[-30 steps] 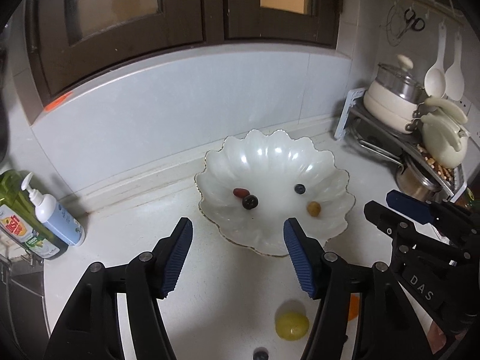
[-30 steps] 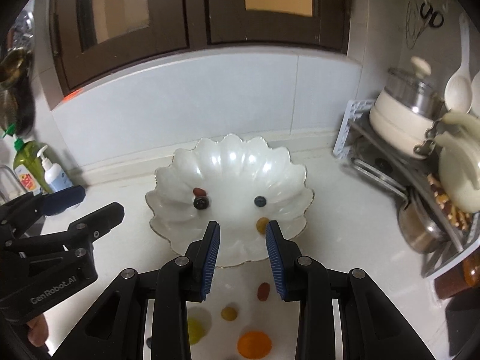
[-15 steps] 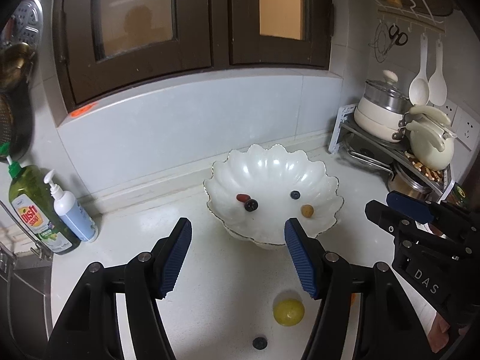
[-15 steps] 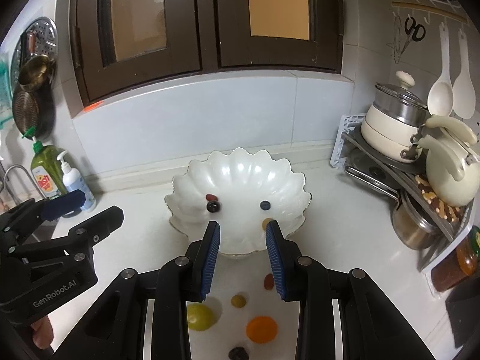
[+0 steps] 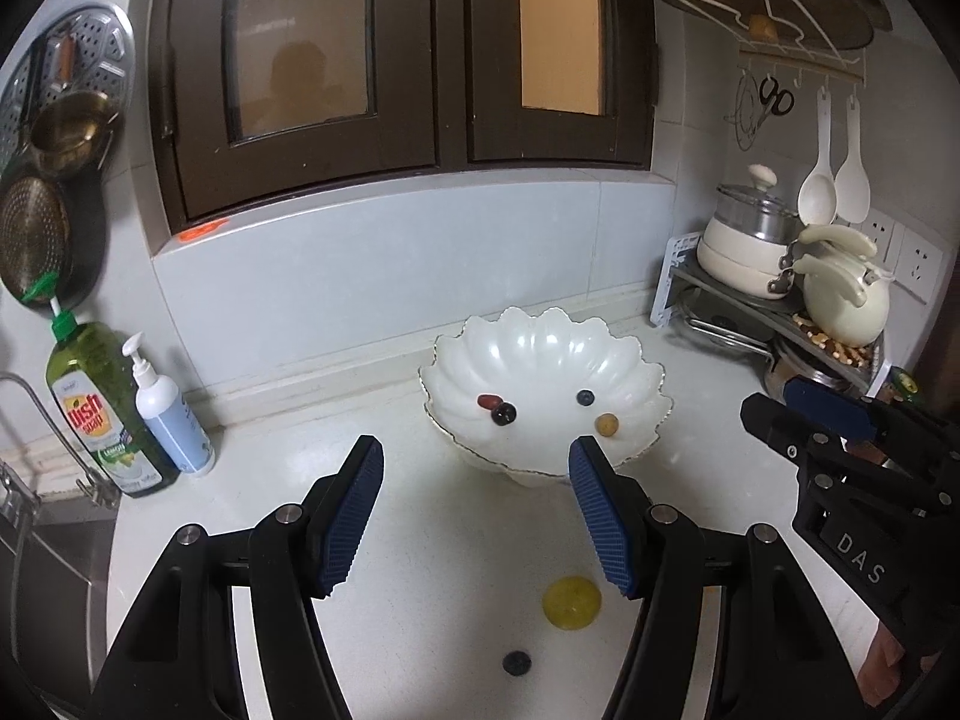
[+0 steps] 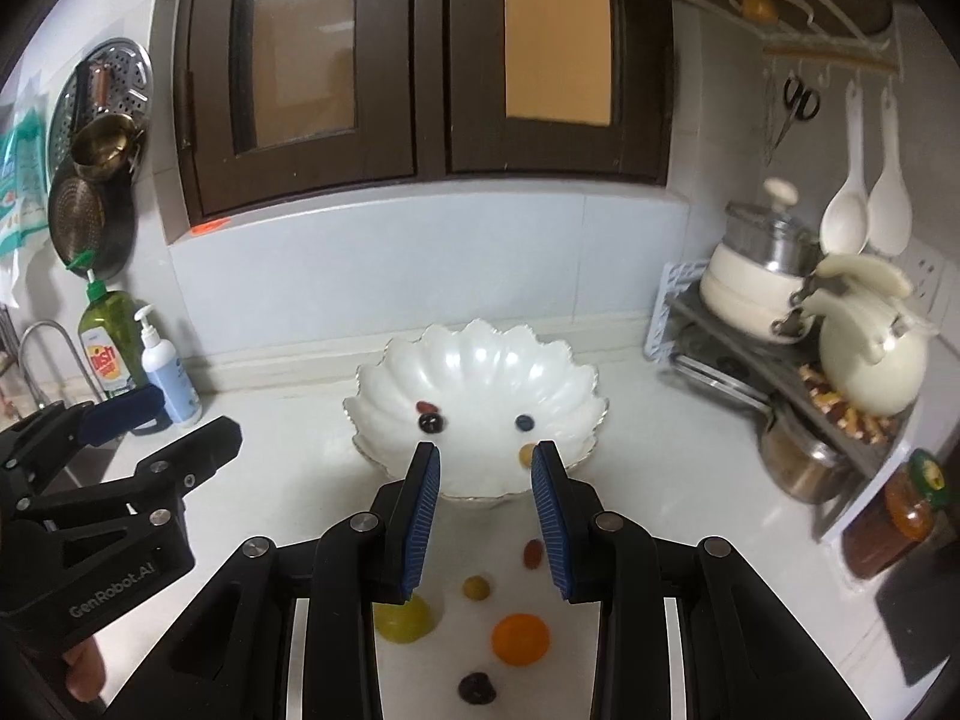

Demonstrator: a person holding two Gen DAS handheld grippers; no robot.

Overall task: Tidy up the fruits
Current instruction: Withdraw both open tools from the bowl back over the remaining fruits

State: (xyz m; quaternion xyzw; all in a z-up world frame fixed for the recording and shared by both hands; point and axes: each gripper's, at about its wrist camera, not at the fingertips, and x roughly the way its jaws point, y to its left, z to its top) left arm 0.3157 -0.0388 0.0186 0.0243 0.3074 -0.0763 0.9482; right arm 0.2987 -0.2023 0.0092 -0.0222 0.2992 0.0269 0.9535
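The white bench (image 6: 660,438) holds a big shell-shaped bowl (image 6: 480,360) near the back wall. The left gripper (image 5: 477,516) is wide apart and empty. The right gripper (image 6: 485,516) is narrow and empty. Four small fruits (image 6: 431,422) lie in the bowl. A yellow fruit (image 5: 570,602), an orange fruit (image 6: 519,639) and smaller ones lie on the bench in front.

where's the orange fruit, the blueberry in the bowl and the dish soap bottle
orange fruit (image 6: 520,639), right wrist view, middle of its top.
blueberry (image 6: 525,422), right wrist view, its centre, inside the white bowl (image 6: 480,354).
dish soap bottle (image 5: 96,414), left wrist view, on its label.
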